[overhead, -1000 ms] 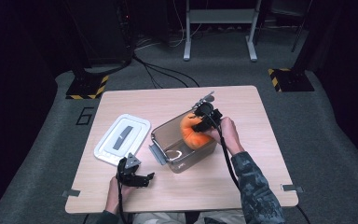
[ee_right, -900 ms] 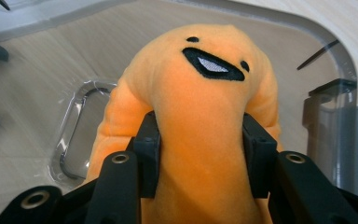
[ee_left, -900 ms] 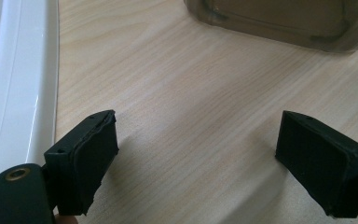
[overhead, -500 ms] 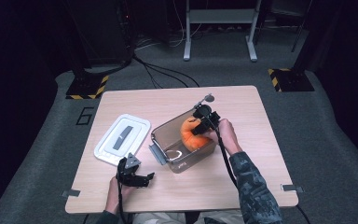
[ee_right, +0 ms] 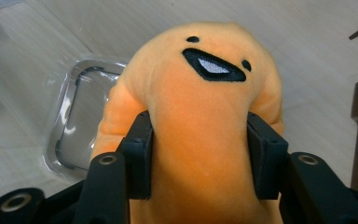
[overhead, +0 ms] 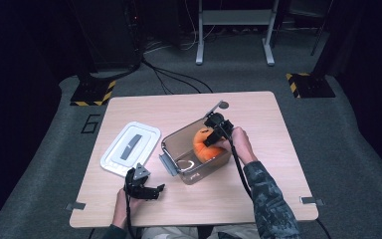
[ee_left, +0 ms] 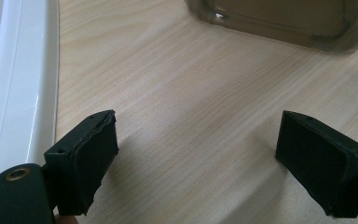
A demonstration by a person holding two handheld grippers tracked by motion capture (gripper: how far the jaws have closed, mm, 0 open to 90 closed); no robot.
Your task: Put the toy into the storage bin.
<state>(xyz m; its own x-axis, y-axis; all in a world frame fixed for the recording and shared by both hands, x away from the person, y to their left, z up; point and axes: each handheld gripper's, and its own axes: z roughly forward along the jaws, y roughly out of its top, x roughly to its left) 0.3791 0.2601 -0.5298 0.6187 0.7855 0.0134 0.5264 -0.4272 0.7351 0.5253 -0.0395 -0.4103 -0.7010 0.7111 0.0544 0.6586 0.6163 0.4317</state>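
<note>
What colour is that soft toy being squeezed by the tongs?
The plush toy is orange with a black stitched face, clearest in the right gripper view.

Left gripper (ee_left: 196, 163) jaws spread wide apart, nothing between them, bare light wooden table (ee_left: 191, 93) beneath and ahead, white lid (ee_left: 14, 84) edge running just beside the left jaw, translucent container (ee_left: 284, 23) base well ahead, toward the right jaw's side
</note>
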